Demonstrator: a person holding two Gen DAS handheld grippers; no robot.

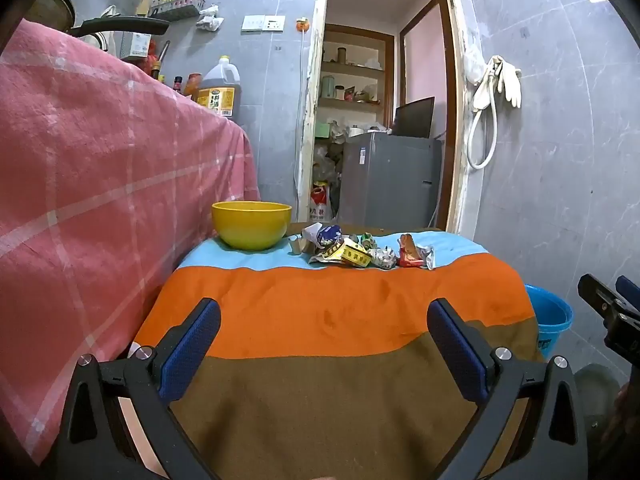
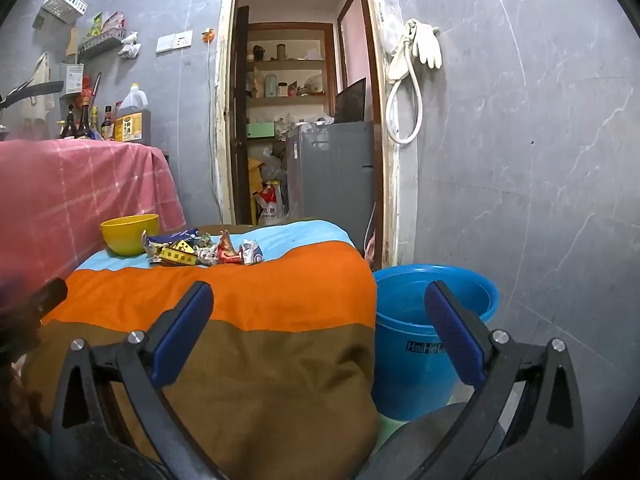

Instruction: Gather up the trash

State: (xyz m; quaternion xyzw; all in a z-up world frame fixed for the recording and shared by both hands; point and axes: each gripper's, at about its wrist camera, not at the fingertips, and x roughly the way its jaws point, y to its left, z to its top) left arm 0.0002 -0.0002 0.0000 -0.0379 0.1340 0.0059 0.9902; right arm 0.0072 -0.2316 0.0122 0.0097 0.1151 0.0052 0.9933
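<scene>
A striped cloth (image 1: 340, 312) – light blue, orange and brown bands – covers the low table. To its left, a pink checked cloth (image 1: 100, 160) drapes a higher surface. On that surface stand a large jug of amber liquid with a yellow label (image 1: 219, 90) and several dark bottles (image 2: 86, 118). A grey tiled wall (image 2: 540, 140) carries a double socket plate (image 1: 263, 23), a wire shelf holding packets (image 1: 176, 4), and pale rubber gloves (image 2: 426, 42) hung above a looped white hose (image 2: 404, 112). Through the open doorway – framed in wood – a grey cabinet (image 1: 390, 180) stands below shelves with jars (image 2: 286, 80).
</scene>
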